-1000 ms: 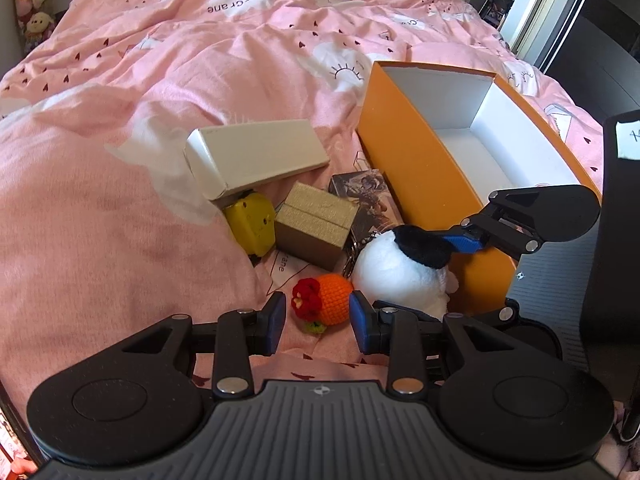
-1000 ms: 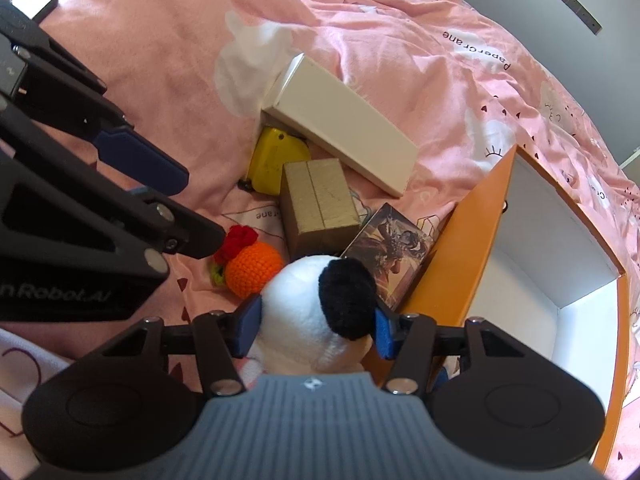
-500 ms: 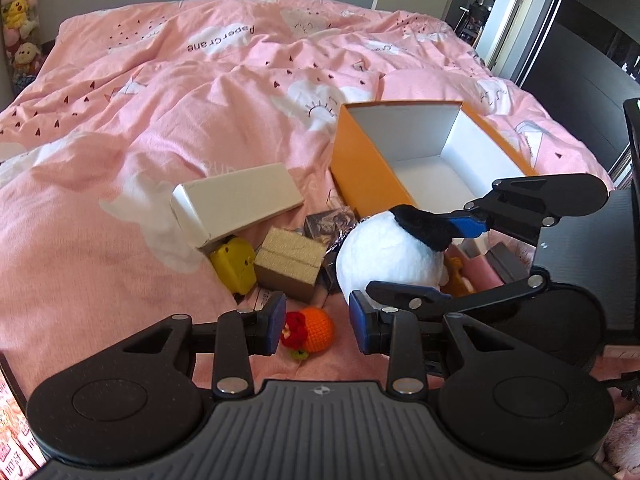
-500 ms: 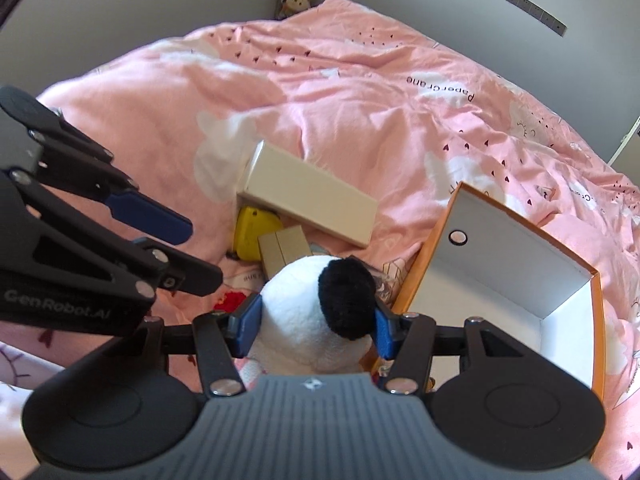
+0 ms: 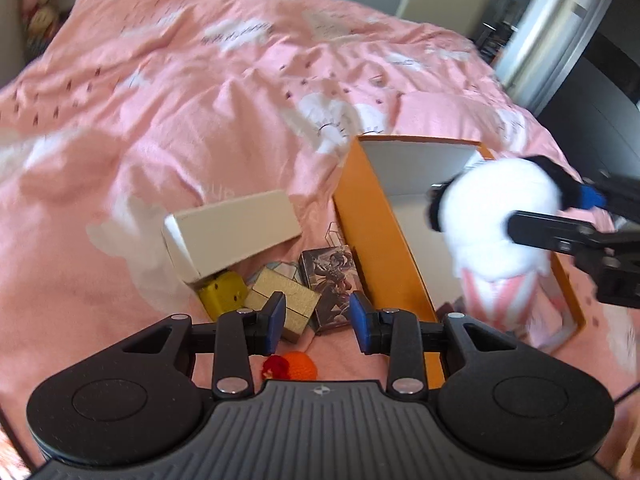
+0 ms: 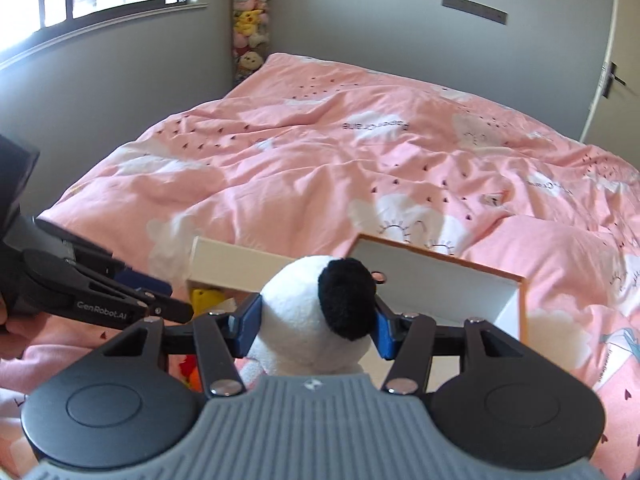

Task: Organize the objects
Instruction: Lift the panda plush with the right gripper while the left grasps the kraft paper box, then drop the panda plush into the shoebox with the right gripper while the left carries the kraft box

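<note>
Left wrist view: bed w/ pink duvet, white cloud print and small dark marks, fills most of frame; surface creased. Upper right: white door and doorway, dark cabinet front at far right. Upper left corner: blurred stack of soft toys.

Right wrist view: grey walls, window upper left, column of soft toys in the corner, flat grey strip on the wall upper right, door edge w/ handle at far right.

Writing: duvet print reads "Paper Crane", upside down, centre of right wrist view. "GenRobot.AI" on the left gripper body, lower left of the same view. Other text too blurred to read.

Task items, left wrist view: orange box, white inside, right of centre on the bed. White carton left of it; below that a yellow item, tan box, illustrated card box. Orange/red crochet toy at lower centre.

Left gripper: jaws have just been opening, now spread, nothing pinched.

Right gripper: pinching white plush toy w/ black ear, held in the air over the orange box, right side of left wrist view.
</note>
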